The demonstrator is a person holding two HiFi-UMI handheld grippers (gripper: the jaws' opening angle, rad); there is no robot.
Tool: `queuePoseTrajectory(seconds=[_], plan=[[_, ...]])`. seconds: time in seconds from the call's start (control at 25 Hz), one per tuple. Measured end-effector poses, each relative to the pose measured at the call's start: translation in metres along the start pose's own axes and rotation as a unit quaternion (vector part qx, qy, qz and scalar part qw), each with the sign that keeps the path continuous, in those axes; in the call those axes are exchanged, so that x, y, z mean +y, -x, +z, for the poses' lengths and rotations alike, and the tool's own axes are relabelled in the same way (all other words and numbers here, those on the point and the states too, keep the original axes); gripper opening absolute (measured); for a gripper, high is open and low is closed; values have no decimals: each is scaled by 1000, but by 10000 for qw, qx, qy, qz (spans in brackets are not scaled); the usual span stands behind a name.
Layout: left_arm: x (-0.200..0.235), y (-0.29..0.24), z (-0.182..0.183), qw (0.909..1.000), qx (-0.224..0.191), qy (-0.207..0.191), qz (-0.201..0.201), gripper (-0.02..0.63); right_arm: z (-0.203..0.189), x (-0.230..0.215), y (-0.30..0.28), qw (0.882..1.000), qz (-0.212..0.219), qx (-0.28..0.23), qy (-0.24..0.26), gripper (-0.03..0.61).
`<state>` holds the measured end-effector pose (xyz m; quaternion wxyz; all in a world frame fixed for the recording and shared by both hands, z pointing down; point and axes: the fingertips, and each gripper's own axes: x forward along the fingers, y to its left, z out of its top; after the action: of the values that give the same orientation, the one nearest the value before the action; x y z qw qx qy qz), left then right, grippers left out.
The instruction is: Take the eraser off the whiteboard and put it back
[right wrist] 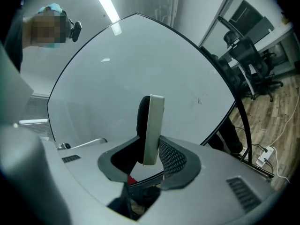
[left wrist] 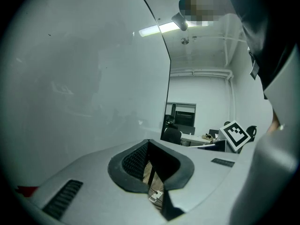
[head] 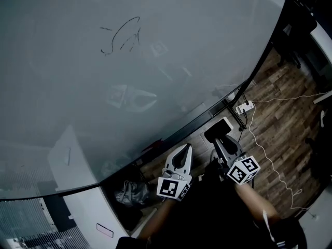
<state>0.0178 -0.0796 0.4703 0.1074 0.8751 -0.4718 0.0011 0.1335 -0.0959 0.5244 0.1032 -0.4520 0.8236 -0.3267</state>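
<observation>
Shows a large grey whiteboard (head: 155,77) with a dark scribble (head: 122,37) near its upper middle. Below its curved lower edge, above a wooden floor (head: 280,113), two grippers side by side.

Right gripper (head: 218,139): clamped on the eraser (head: 222,127), which is off the board and below its lower edge. In the right gripper view, the same gripper (right wrist: 149,144) with the eraser (right wrist: 151,125) standing on edge between the pads. Pale back to the right, dark felt to the left, whiteboard (right wrist: 117,78) filling the background.

Left gripper (head: 184,148): empty. In the left gripper view, the same gripper (left wrist: 149,146) narrowed until the tips meet, nothing between them, whiteboard (left wrist: 70,78) close alongside.

On the floor beyond the grippers, a white power strip (head: 245,107). Under the board, a crumpled grey bundle (head: 132,193).
</observation>
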Motion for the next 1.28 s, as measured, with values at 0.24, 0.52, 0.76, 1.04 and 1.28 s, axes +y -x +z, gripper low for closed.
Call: queuePoseTrajectory(seconds=[0.24,0.52,0.76,1.04,1.28], plan=[[-6,-23,-4,10000,30,-9,83,8,5,-20,-12,9997,76,141,-207,135],[-8,-39,-4,9988,285,70,380,8,-6,-45,-24,9955,83,407,-856,135],[-10,-41,-10,9985,259,111,470,8,-34,-64,-40,9803,2,733,-1833,135],[-6,-35,-18,9975,405,80,580,8,-74,-75,-57,9520,-245,1152,-2826,135],[-8,-39,-19,9967,447,148,656,8,-92,-88,-65,9344,-376,1362,-3271,136]])
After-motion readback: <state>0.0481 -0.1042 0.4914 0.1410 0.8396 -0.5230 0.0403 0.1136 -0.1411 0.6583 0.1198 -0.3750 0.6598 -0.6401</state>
